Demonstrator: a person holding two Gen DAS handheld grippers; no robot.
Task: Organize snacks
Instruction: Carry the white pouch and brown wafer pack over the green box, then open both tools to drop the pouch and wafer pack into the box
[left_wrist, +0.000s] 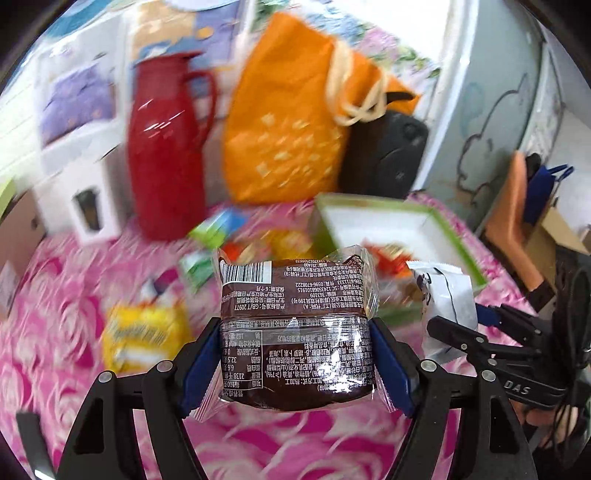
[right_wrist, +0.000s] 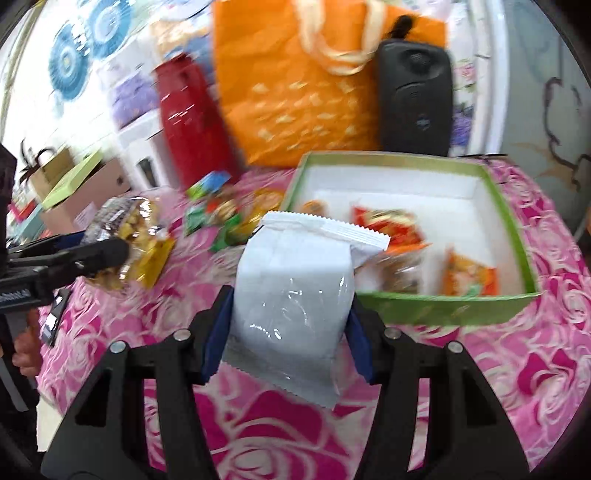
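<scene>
Holding a brown packet (left_wrist: 295, 328) in your left gripper (left_wrist: 295, 354) and a white packet (right_wrist: 291, 299) in your right gripper (right_wrist: 290, 332), you have few snacks in the green box (right_wrist: 454, 314) ahead; several remain left.

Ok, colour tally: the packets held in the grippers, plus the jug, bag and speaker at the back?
Brown packet: 1
White packet: 1
Red jug: 1
Orange bag: 1
Black speaker: 1
Total: 5

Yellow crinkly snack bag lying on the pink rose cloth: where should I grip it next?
Judging from the blurred left wrist view, the yellow crinkly snack bag lies flat, so come from above and pinch its near edge; both grippers are full.
</scene>
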